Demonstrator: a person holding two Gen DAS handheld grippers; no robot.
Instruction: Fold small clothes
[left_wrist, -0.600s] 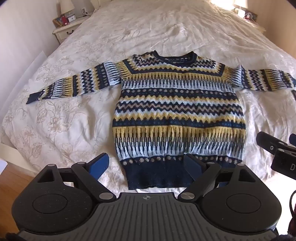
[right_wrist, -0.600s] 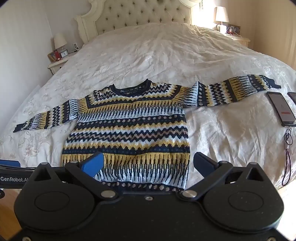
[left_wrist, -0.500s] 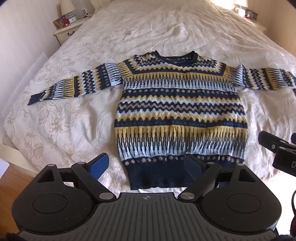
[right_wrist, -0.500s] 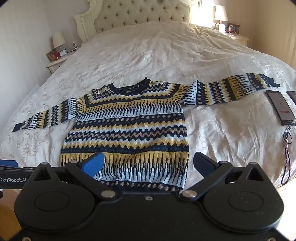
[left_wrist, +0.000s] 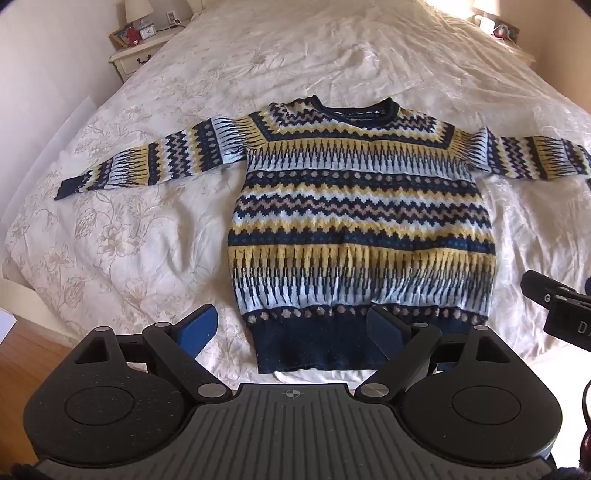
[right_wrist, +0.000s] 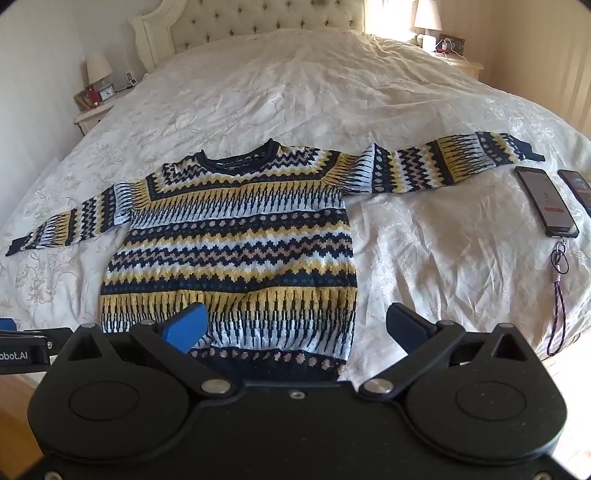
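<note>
Left wrist view
Left gripper (left_wrist: 291, 326): jaws wide apart, nothing between the pads, hanging over the near edge of the bed (left_wrist: 110, 229)
Sweater (left_wrist: 362, 229): spread flat, face up, straight ahead of the jaws; its long axis runs away from them, dark hem nearest, collar farthest
Hem (left_wrist: 317, 347): the left corner lies in the gap between the two fingers, closer to the left one; the right finger overlaps the hem band in the picture, contact cannot be told
Sleeves: stretched out crosswise, one far to the left of the jaws, the other running off to the right
Right gripper (left_wrist: 554, 306): only part of its body shows, right of the jaws, beside the sweater's right edge

Right wrist view
Right gripper (right_wrist: 295, 328): jaws at full spread, empty
Sweater (right_wrist: 236, 243): ahead and mostly left of the jaws' midline; the right hem corner (right_wrist: 340, 365) sits between the fingers
Right sleeve (right_wrist: 443, 166): ahead and to the right, cuff near two phones (right_wrist: 546, 201)
Left gripper (right_wrist: 22, 343): a sliver at the left edge

Judgement: each gripper is nearest its own hem corner, so the coming grasp likely turns on closing over those corners and carrying the hem away toward the collar
</note>
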